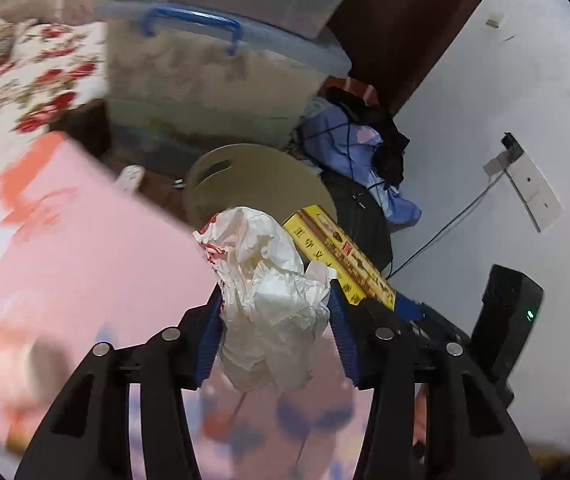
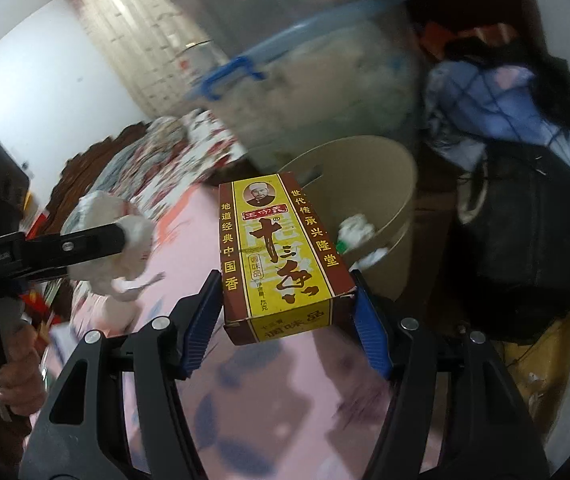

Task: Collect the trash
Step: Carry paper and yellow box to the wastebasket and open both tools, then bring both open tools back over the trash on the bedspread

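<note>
The left gripper [image 1: 275, 336] has its jaws about half open, squeezing a crumpled white plastic bag [image 1: 265, 300] between its blue pads. The bag hangs above a pink bed cover [image 1: 65, 240]. The right gripper [image 2: 285, 320] has its jaws a bit wider and grips a yellow and brown box [image 2: 281, 256] by its two long sides. Just past the box stands a round tan bin [image 2: 385, 184] with some white scraps [image 2: 357, 228] inside it. A big clear tub with a blue handle [image 2: 229, 76] sits behind the bin.
</note>
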Motion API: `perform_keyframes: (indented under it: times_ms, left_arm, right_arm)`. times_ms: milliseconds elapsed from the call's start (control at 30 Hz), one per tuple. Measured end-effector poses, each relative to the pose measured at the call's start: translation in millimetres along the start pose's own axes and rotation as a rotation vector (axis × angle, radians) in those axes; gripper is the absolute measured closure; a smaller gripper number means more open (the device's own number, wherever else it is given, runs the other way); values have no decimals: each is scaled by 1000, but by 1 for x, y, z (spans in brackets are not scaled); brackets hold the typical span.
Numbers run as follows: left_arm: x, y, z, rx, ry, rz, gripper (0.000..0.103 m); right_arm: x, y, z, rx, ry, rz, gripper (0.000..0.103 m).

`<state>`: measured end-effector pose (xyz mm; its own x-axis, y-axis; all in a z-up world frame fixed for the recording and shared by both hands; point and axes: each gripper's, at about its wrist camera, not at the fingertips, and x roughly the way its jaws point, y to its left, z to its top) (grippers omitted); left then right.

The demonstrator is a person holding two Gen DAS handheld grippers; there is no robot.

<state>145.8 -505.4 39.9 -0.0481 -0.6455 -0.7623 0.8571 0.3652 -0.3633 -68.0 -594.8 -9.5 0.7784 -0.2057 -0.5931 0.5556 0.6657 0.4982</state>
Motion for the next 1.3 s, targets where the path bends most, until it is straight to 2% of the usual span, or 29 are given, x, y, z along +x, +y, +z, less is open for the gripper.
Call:
perform_keyframes:
  times_ms: [100, 133, 167, 200, 267, 333, 533, 600, 733, 833, 900, 1067, 1300]
  left_arm:
    - [46, -3, 35, 1, -12, 48, 27]
    - [60, -3, 43, 3, -18, 83, 21]
    - [72, 0, 48, -10, -18, 130, 21]
    - [77, 4, 50, -31, -12, 140, 22]
    - [76, 15, 44, -95, -15, 95, 22]
    - [64, 19, 33, -88, -30, 96, 22]
    - [-2, 21, -31, -79, -101, 145, 22]
    - [-27, 20, -61, -74, -130, 184, 22]
    - [-69, 14, -131, -36, -175, 338, 22]
    - [-95, 14, -173, -51, -199, 391, 22]
    - [-110, 16, -191, -71, -213, 404, 22]
    - [-157, 21, -239, -93, -292, 491, 21]
    - [-204, 25, -288, -121, -370, 569, 21]
  right_arm:
    - [25, -8, 23, 4, 26, -37, 35]
    - [34, -9, 28, 10, 41, -46, 29]
    - [37, -11, 30, 20, 43, -49, 28]
    - [37, -12, 30, 34, 34, -35, 28]
    - [32, -12, 26, 20, 9, -22, 28]
    - [21, -7, 13, 2, -20, -20, 28]
    - [-11, 25, -35, -20, -50, 44, 27]
    - [-21, 36, -55, -13, -53, 56, 27]
    - [-37, 51, -86, 35, -41, 81, 27]
    - [-48, 66, -109, 41, -13, 95, 27]
    - [-55, 78, -125, 31, 12, 102, 27]
    - [-75, 114, -158, -31, 47, 116, 27]
    - [-107, 162, -187, -140, 53, 135, 24]
